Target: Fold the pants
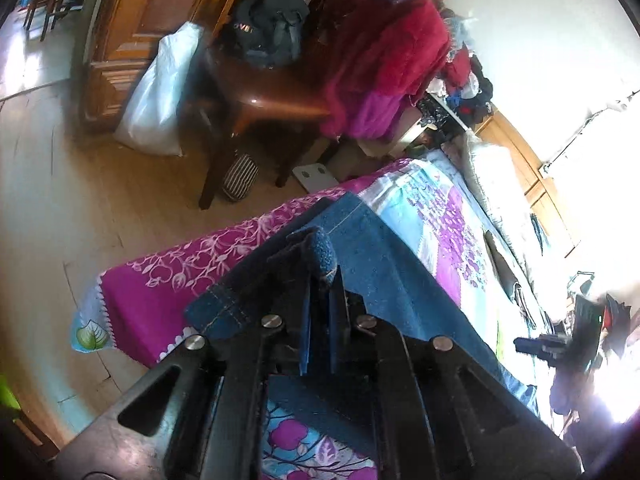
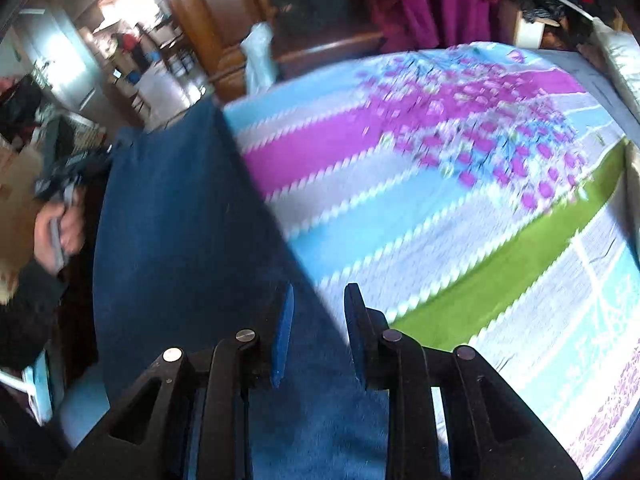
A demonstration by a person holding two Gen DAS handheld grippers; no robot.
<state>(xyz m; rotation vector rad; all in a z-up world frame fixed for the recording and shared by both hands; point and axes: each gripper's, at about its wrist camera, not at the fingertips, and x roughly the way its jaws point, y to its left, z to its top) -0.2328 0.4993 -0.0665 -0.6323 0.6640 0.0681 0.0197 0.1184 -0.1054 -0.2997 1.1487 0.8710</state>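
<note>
Denim fills the middle of both my views: the pants (image 1: 376, 264) lie spread on the bed (image 1: 452, 216), over a sheet patterned in magenta, pale blue and green. My left gripper (image 1: 320, 280) is clamped on the pants, its two fingers drawn close together with a bunched fold of blue cloth pinched between them and poking out past the tips. From there the fabric stretches flat ahead, one stitched hem showing near the left finger, and its far corner reaches the bed's edge, where the magenta border hangs down toward the floor (image 1: 80, 184).

My right gripper (image 2: 318, 312) stands with its fingers apart and nothing between them. It hovers above the pants (image 2: 180, 220), right over their straight right-hand edge, so the left finger sits over denim and the right finger over the sheet (image 2: 460, 184). This view is blurred, so I cannot tell whether the tips touch the cloth. At its left edge my left hand (image 2: 60, 228) grips the handle of the other tool, beside the pants.

Beyond the bed stands a dark wooden chair (image 1: 268, 92) with a black bag (image 1: 268, 28) on its seat and red cloth (image 1: 384, 52) draped across its back. A white sack (image 1: 160, 88) leans beside it.
</note>
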